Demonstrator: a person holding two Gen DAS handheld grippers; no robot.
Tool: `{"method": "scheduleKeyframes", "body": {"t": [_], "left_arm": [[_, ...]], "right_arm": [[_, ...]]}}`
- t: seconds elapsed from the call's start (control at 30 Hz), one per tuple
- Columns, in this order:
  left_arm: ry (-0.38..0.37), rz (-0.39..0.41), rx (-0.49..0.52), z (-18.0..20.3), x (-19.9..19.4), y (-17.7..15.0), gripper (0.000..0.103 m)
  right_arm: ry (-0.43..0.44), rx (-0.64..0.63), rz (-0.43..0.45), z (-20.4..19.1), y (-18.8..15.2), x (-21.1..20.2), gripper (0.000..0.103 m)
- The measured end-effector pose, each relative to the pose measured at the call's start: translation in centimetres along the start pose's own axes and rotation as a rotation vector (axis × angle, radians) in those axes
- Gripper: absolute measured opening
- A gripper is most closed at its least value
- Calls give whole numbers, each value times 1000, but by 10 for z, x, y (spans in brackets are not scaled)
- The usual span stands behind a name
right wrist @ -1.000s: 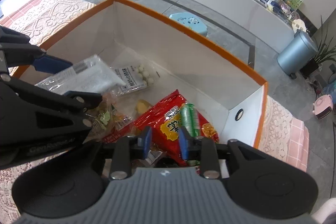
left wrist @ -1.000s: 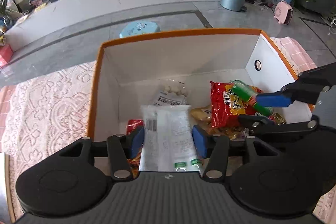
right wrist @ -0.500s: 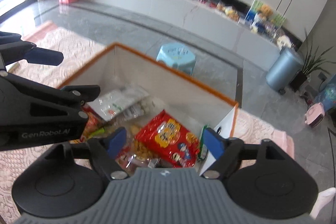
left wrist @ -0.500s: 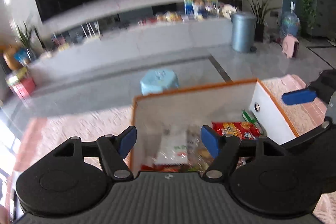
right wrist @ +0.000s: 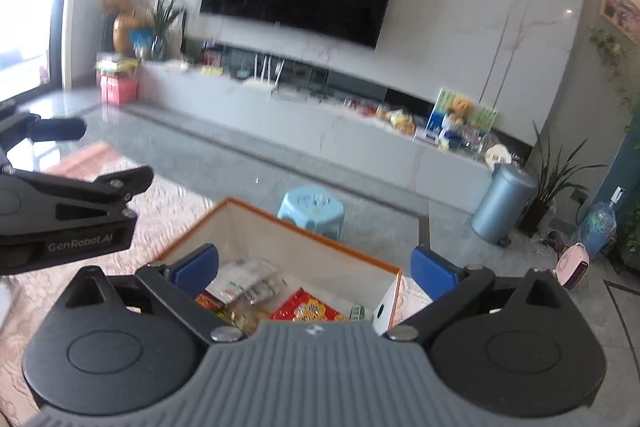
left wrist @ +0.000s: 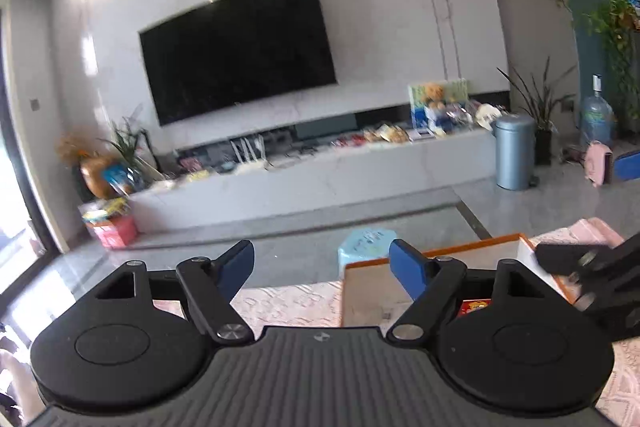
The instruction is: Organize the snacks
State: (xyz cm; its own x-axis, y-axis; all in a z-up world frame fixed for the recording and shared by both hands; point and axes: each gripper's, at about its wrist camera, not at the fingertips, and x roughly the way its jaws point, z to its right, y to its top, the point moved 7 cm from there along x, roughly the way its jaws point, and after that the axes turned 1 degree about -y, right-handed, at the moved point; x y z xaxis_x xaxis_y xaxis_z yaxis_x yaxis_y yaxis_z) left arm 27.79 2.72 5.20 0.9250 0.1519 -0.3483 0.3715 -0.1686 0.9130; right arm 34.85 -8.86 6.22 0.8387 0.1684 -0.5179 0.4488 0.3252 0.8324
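Observation:
An orange-rimmed white box [right wrist: 304,227] sits on a lace-covered table and holds several snacks: a red packet [right wrist: 308,309], a clear white packet [right wrist: 240,277] and a green tube [right wrist: 358,311]. The box also shows in the left wrist view [left wrist: 456,255], low and to the right. My left gripper [left wrist: 322,265] is open and empty, raised above the table left of the box. My right gripper [right wrist: 316,265] is open and empty, raised above the box's near side. The left gripper also appears at the left of the right wrist view [right wrist: 80,187].
The lace tablecloth [left wrist: 288,301] covers the table around the box. Beyond it are a light blue stool [right wrist: 312,205], a grey floor, a long white TV bench [left wrist: 320,175] with clutter, a grey bin [left wrist: 514,151] and plants.
Both grippers let go of their snacks into the box, opened wide, then lifted up and tilted back, so the views now show the room and TV wall.

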Motion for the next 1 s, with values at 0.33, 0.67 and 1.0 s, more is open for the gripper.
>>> {"method": "scheduleKeyframes", "body": {"t": [0.33, 0.67, 1.0], "left_arm": [[-4, 93, 65, 4, -46, -28, 95], [19, 52, -54, -15, -58, -63, 95], [17, -78, -186, -35, -36, -104, 95]], "right_arm": [[-31, 147, 157, -8, -41, -67, 99], [-70, 219, 256, -43, -83, -96, 99], [-93, 306, 153, -55, -125, -73, 99]]}}
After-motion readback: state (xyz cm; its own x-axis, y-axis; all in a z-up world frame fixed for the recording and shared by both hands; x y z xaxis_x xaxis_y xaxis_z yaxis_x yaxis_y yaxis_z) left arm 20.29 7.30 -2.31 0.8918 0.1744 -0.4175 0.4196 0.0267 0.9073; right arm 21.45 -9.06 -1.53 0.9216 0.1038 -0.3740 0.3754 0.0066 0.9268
